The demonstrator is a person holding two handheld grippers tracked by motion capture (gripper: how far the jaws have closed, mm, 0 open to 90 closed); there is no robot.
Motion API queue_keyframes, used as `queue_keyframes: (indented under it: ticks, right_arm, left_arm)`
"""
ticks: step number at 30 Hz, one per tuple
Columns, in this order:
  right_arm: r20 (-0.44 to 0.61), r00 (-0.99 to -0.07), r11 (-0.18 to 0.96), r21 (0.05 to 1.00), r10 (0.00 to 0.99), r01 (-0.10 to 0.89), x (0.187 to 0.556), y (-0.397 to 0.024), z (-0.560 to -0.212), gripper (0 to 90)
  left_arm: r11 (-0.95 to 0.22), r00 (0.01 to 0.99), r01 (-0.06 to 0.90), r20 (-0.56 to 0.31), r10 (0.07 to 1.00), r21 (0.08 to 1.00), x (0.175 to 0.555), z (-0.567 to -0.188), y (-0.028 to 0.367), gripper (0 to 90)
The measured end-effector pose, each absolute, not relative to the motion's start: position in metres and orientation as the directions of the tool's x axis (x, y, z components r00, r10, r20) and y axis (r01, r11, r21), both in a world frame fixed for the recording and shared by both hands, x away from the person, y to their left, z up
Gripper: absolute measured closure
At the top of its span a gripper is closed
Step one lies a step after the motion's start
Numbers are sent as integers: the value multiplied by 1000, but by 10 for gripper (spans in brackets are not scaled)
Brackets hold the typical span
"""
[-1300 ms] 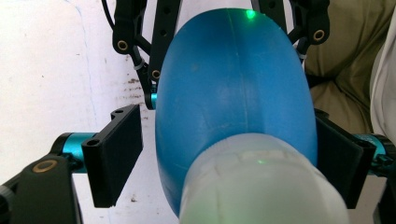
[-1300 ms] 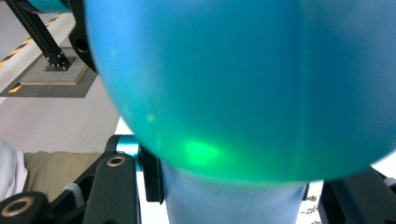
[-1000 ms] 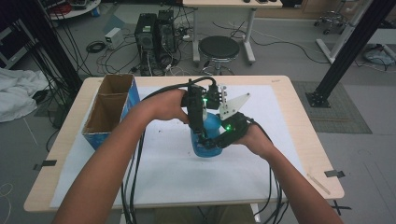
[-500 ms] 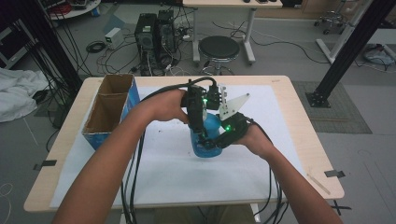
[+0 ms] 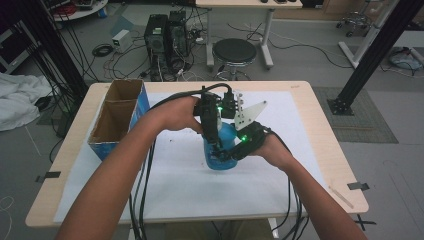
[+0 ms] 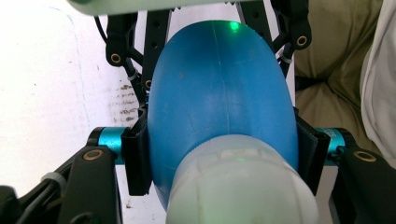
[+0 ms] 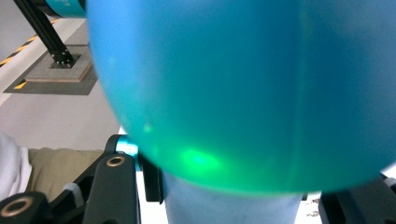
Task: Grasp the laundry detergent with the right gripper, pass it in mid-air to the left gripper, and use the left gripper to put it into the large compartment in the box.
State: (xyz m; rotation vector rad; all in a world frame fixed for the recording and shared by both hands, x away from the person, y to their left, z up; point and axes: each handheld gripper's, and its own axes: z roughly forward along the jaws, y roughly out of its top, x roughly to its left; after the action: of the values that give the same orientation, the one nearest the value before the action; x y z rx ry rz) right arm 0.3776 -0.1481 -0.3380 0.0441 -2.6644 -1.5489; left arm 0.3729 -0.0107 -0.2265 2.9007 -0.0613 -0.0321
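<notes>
On the left of the table in the high view stands one cardboard box with blue sides and two open compartments, well apart from the hands. One white sheet covers the middle of the tabletop.

Near the centre of that sheet stands one blue plastic bottle, and both tools meet on it. The left gripper comes down on it from above. In the left gripper view the bottle sits squarely between the two black jaws, its blue body touching the pad on each side, so the jaws are clamped on the body. Its pale, frosted cap lies nearest the camera at the bottom of that view.

The right gripper reaches the bottle from the right and low down, a green light glowing on its housing. In the right gripper view the blue body looms very close, and below it a pale grey-blue part of the bottle runs down between the two jaws. The left jaw's pad lies against that part; the right jaw is mostly out of frame, so I cannot tell whether this pair is clamped.

Counted: one bottle, one box, two grippers, two hands.
</notes>
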Motion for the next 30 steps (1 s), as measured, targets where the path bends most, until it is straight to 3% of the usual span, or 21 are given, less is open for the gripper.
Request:
queue_keyframes:
  ticks: [5,9,12,13,23,30]
  right_arm:
    - [33,-998,496,868,-61,-1,375,-150,-335,405]
    - [28,-998,554,833,-55,-7,371,-154,-333,238]
    - [32,-998,592,806,-49,-3,367,-158,-334,183]
    - [29,-999,598,801,-33,3,366,-160,-335,115]
    - [27,-993,680,727,115,98,371,-183,-333,115]
    - [15,-992,754,648,127,106,372,-198,-334,114]
  left_arm:
    - [-972,999,-41,-23,-47,232,372,-225,-11,377]
    - [-972,999,-34,-24,-40,234,372,-224,-9,376]
    - [-974,999,-24,-22,-30,225,373,-224,-6,376]
    - [-975,999,-23,-21,-28,221,373,-223,-5,376]
    - [-972,999,32,3,34,234,375,-215,9,376]
    - [-972,996,75,28,83,221,379,-214,18,375]
